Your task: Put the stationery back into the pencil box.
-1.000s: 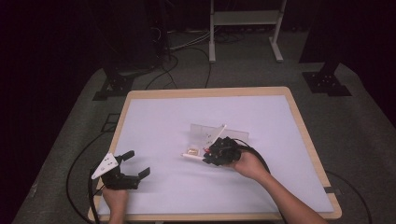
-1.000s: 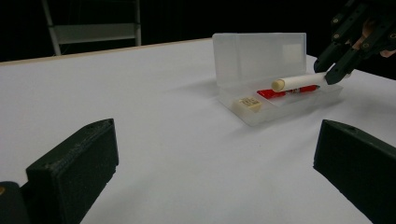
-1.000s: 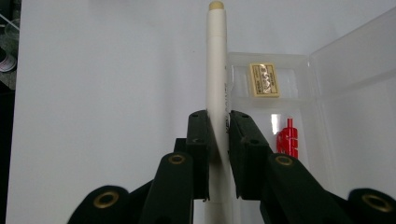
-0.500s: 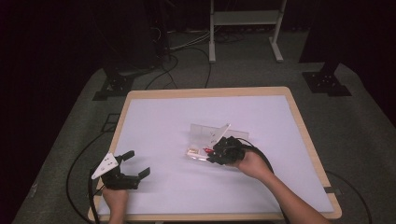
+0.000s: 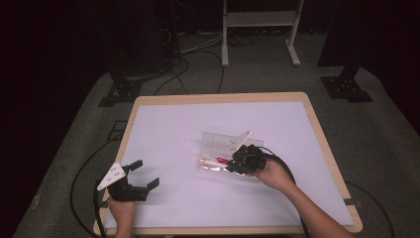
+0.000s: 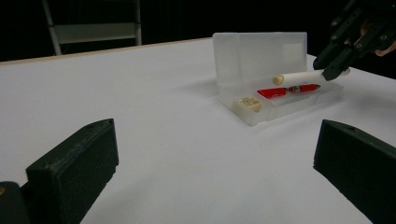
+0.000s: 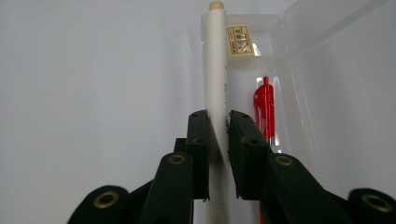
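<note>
Since earlier frame: right tongs shifted slightly over clear lidded plastic case, pinching white cylindrical pen lengthwise above red pen, aligned for slot. Left tongs spread, idle on tabletop.

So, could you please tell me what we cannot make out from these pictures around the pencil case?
- White pen: its near end is hidden behind the right gripper in the right gripper view.
- Red pen: its lower part is covered by the same jaws there.
- Eraser: label print too small to read.
- Clear case: contents too small in the high view.
- Left gripper: its body is cut off by the bottom edge.
</note>
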